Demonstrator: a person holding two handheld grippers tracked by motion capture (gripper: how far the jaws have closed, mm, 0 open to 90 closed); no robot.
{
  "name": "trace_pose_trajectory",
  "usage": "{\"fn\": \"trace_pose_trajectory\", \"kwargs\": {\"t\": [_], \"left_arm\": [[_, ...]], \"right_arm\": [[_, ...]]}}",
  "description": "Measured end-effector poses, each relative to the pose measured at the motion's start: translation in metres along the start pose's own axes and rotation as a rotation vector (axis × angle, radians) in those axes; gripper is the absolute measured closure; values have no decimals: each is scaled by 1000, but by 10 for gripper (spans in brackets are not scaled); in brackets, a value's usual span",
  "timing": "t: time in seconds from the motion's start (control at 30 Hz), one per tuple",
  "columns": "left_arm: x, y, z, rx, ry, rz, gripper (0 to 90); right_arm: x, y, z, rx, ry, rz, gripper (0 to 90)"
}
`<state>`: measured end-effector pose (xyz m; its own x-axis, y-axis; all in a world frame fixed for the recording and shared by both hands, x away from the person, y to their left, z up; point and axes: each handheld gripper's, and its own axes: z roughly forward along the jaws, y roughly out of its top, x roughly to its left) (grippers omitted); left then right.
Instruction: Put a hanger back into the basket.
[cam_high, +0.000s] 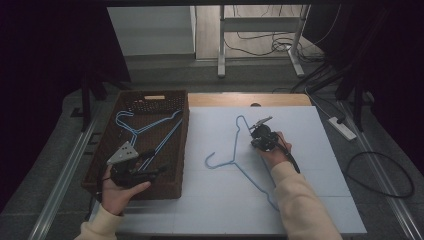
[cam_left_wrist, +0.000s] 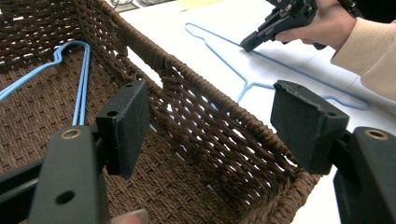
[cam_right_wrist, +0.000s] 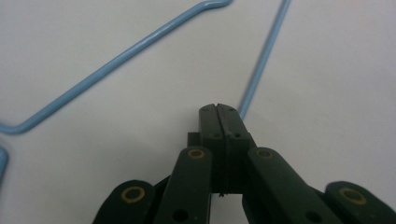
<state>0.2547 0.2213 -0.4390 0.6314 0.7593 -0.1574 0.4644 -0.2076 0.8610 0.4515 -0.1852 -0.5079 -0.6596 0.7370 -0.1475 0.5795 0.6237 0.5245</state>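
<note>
right gripper (cam_right_wrist: 219, 108) jaws closed – seemingly pinching blue hanger (cam_right_wrist: 261, 60) wire; hanger flat on white board (cam_right_wrist: 336, 70).

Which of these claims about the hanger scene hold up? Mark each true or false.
1. A blue hanger lies on the white table surface. True.
2. The right tool is wide open. False: its jaws are pressed together, with the hanger wire running in at their tips in the right gripper view.
3. The wicker basket already holds blue hangers. True.
4. The left tool clamps a hanger. False: its jaws stand apart over the basket's near corner, with no hanger between them.
5. The basket sits to the right of the hanger on the table. False: in the high view it is to the left.
</note>
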Motion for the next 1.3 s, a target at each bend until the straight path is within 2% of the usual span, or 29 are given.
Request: {"fn": "trace_pose_trajectory", "kwargs": {"t": [0.27,0.83,0.93,1.0,1.13,1.23,1.3], "left_arm": [[1,0,0,2,2,-1,290],[0,0,1,1,7,0,290],[0,0,-1,-7,13,-2,290],[0,1,-1,-8,13,-2,291],[-1,1,1,-4,10,1,291],[-1,1,2,-1,8,1,291],[-1,1,2,-1,7,0,291]], "right_arm": [[-19,-18,-11,29,-34,64,900],[-29,-49,-33,73,-81,143,900],[-30,-56,-37,64,-80,159,900],[-31,-60,-40,61,-74,169,900],[-29,-65,-44,47,-49,158,900],[-16,-67,-51,20,-1,119,900],[-5,-69,-58,-2,47,93,900]]}}
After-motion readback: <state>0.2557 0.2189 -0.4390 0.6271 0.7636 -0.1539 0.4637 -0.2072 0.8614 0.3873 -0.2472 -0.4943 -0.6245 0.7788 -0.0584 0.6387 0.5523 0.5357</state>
